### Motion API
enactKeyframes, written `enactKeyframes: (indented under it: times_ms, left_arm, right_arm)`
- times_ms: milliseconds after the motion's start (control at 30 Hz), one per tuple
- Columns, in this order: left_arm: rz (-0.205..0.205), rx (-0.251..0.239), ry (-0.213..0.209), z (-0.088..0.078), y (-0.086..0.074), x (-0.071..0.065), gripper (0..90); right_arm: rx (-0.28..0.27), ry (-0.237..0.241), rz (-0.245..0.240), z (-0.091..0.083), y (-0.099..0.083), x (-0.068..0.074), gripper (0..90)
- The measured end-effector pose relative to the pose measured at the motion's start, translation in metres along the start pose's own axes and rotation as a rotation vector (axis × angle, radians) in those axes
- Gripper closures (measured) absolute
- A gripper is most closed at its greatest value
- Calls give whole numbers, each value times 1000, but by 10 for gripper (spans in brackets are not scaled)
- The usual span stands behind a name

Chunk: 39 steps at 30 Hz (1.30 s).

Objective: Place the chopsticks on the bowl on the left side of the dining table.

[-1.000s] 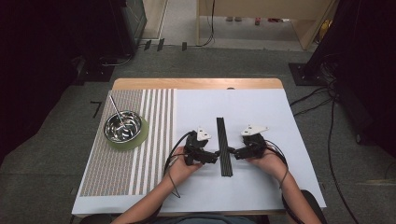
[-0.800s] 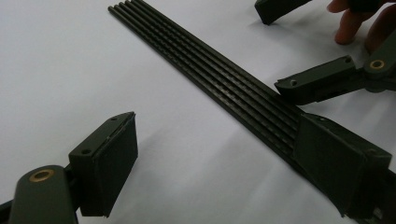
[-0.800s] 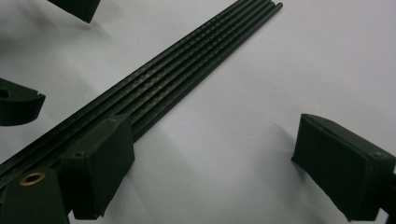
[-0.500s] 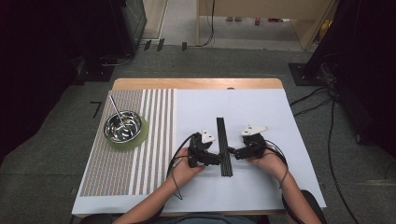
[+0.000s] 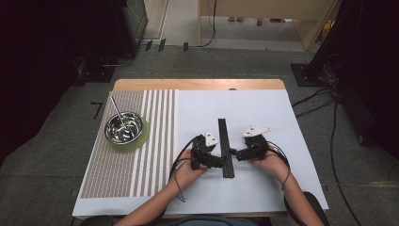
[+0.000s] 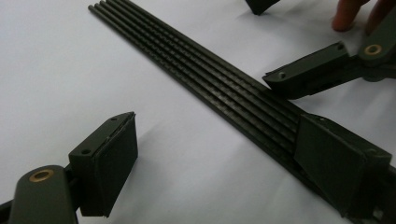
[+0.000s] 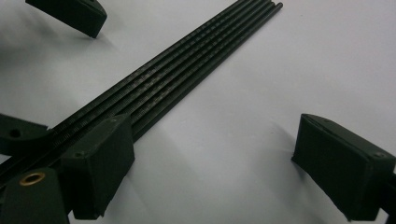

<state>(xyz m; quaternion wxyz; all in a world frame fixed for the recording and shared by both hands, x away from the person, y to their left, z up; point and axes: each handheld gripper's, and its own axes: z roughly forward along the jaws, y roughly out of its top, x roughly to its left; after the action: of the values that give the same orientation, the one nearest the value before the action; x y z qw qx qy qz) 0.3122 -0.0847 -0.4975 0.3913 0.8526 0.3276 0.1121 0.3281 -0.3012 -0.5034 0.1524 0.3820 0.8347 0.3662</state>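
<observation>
Here the rods (image 5: 225, 147) (a flat black bundle lying side by side) rest on the white worktop (image 5: 282, 122), running away from the person. The left gripper (image 5: 217, 162) meets their near end from one side and the right gripper (image 5: 236, 155) from the other. Both have their fingers (image 6: 106, 163) spread wide, each with one finger against the bundle. A steel bowl (image 5: 124, 127) sits well apart on the striped mat (image 5: 141, 165).

Bundle of thin black ridged rods (image 5: 225, 147), side by side, flat and straight on the white worktop (image 5: 263, 113).
</observation>
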Motion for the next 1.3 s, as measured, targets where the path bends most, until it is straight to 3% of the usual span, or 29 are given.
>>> enactKeyframes:
  times_ms: [500, 1033, 1300]
  left_arm:
    - [0, 14, 4, 0, -1, 1, 141]
    - [59, 26, 8, 0, -3, 1, 144]
    - [84, 25, -21, -2, -5, 5, 144]
  right_arm:
    - [0, 0, 0, 0, 0, 0, 119]
    - [-1, 1, -3, 0, 0, 0, 118]
    - [-1, 1, -2, 0, 0, 0, 118]
